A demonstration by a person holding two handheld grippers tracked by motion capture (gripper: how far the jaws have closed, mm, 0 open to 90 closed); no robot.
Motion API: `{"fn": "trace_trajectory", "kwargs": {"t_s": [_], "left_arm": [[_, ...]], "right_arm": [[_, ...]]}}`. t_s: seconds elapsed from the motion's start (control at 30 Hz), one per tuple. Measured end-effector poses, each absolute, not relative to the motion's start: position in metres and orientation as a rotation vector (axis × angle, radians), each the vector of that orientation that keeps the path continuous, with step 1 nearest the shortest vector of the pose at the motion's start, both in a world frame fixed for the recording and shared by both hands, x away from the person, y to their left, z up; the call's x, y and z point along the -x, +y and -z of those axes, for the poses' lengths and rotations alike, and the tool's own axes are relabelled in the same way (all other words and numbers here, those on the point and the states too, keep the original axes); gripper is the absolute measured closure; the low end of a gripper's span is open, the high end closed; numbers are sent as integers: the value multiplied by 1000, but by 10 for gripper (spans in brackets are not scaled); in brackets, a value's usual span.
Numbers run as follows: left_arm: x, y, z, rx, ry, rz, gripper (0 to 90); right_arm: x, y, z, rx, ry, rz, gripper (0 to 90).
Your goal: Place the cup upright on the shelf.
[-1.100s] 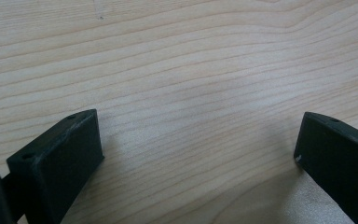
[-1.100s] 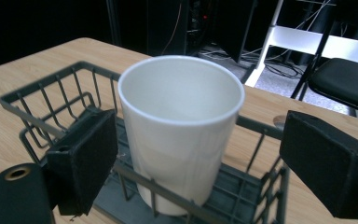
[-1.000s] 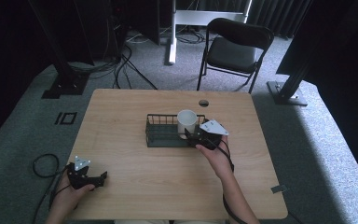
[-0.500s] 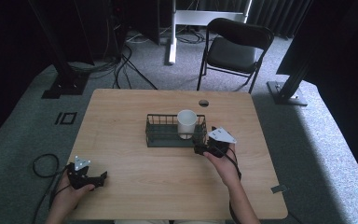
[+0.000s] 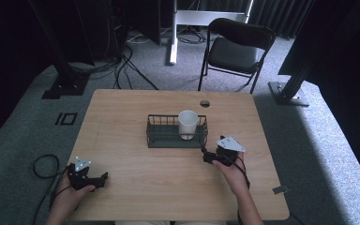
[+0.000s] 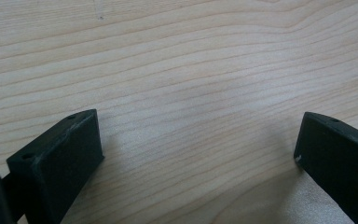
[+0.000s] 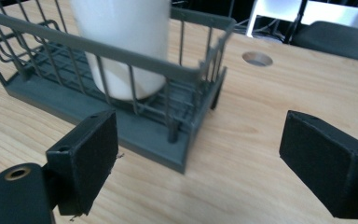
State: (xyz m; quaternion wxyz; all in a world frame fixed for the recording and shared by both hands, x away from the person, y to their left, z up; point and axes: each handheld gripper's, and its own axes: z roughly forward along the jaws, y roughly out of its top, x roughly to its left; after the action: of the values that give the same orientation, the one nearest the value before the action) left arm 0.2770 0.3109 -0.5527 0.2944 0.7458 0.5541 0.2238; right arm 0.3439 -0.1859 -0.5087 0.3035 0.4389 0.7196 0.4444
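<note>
On the wooden table, dead centre, there's the dark wire rack, and the white cup stands upright in its right-hand end, rim up, sitting on the rack floor. Just off the rack's near right corner we've got the right gripper, held low over the tabletop in the person's right hand, grey three-cornered plate on top, cable trailing back along the wrist. Its jaws are spread wide with nothing between them, and they're clear of the rack, not touching it. From the right gripper view, the rack's corner post sits between the two black jaws, a little way ahead, and the cup looms behind the wires, a touch blurred. The round cable hole in the tabletop shows beyond.

Over at the near left corner of the table, well apart from all that, the left gripper rests in the left hand. Its jaws are wide apart too, with bare wood grain beneath them. Behind the table, a black folding chair stands on the grey carpet.
</note>
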Motion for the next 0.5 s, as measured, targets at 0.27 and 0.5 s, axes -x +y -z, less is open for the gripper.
{"fn": "trace_trajectory", "kwargs": {"t_s": [0.27, 0.5], "left_arm": [[-277, 311, 553, -1985, 1475, -596, 12], [-277, 311, 553, -1985, 1475, -596, 12]], "right_arm": [[-336, -204, 519, -1217, 1910, -1141, 113], [-330, -218, 528, -1257, 1916, -1100, 113]]}}
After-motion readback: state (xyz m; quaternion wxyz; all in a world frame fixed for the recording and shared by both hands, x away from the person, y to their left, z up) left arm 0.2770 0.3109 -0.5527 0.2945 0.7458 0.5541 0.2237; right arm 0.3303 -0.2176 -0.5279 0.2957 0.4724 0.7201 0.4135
